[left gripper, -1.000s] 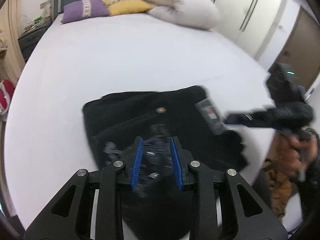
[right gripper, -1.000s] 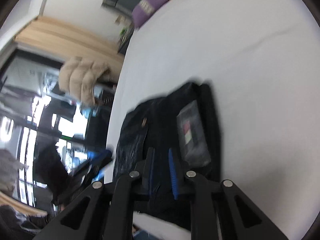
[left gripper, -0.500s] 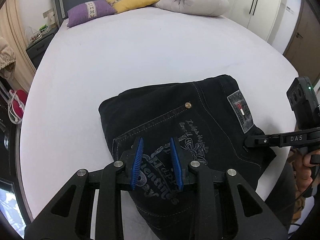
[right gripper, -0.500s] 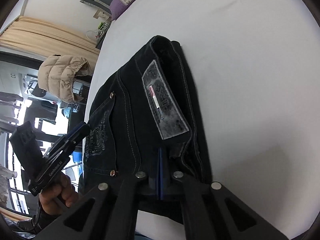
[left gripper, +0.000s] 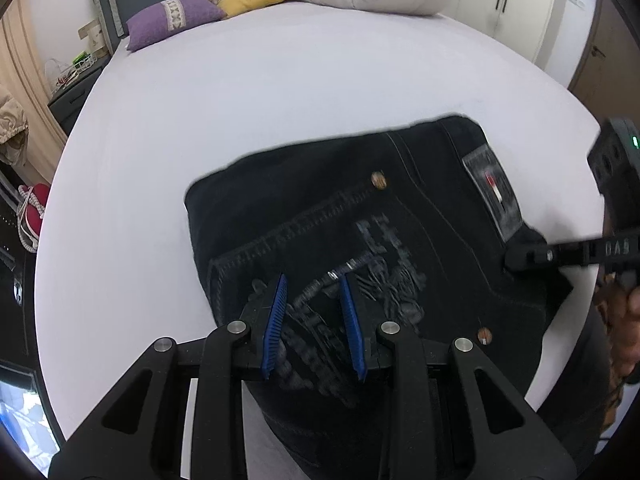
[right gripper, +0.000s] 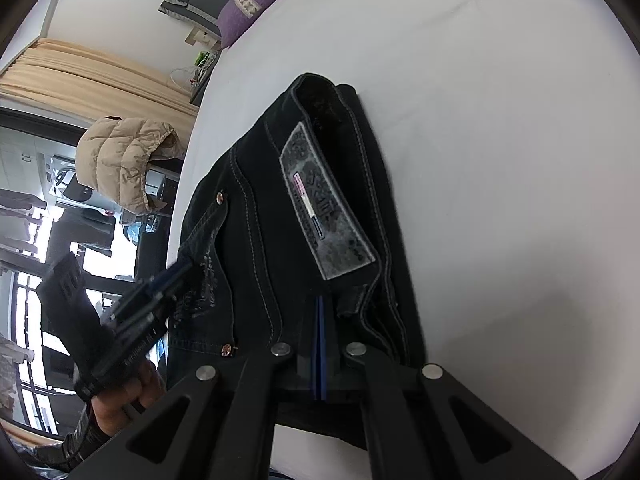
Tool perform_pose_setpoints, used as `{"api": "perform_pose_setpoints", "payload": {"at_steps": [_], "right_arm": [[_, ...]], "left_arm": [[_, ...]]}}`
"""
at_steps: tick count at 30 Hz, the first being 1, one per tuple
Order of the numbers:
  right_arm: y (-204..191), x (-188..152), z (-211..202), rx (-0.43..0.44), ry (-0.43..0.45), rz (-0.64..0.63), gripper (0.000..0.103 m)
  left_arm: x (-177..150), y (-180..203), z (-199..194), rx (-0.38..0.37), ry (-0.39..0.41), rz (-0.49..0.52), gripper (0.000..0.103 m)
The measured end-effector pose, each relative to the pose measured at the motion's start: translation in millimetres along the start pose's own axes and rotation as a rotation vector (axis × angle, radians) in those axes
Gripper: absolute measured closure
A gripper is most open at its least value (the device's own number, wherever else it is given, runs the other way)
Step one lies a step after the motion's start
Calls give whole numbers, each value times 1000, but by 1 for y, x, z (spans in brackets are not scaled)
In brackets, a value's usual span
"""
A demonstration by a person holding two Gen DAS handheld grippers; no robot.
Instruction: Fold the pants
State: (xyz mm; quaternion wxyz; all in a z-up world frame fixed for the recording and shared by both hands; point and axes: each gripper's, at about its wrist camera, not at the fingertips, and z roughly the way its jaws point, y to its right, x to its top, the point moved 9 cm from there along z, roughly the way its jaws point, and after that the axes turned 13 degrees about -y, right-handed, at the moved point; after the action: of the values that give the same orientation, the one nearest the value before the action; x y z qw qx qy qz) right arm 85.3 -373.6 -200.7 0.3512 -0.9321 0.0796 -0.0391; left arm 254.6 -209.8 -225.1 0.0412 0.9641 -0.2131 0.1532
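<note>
While the right gripper (right gripper: 320, 344) pinches the pants (left gripper: 360, 240) at their right waistband edge on the bed (left gripper: 280, 80), the left gripper (left gripper: 314, 320) hovers unclenched over their near-left pocket.

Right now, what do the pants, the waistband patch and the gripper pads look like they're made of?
Pants: black denim, matte, pale contrast stitching, metal-looking rivets.
Waistband patch: probably embossed leather or imitation, grey, slightly glossy.
Right gripper and left gripper pads: blue, ribbed, likely rubber or plastic.
</note>
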Motion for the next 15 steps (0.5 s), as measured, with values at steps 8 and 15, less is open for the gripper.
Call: {"api": "perform_pose_setpoints", "payload": {"at_steps": [8, 15], "right_arm": [[1, -3, 0, 6, 18, 4, 103], [-25, -10, -29, 10, 49, -99, 49]], "left_arm": [[-54, 26, -9, 9, 19, 94, 77], [-92, 12, -54, -72, 46, 72, 73]]}}
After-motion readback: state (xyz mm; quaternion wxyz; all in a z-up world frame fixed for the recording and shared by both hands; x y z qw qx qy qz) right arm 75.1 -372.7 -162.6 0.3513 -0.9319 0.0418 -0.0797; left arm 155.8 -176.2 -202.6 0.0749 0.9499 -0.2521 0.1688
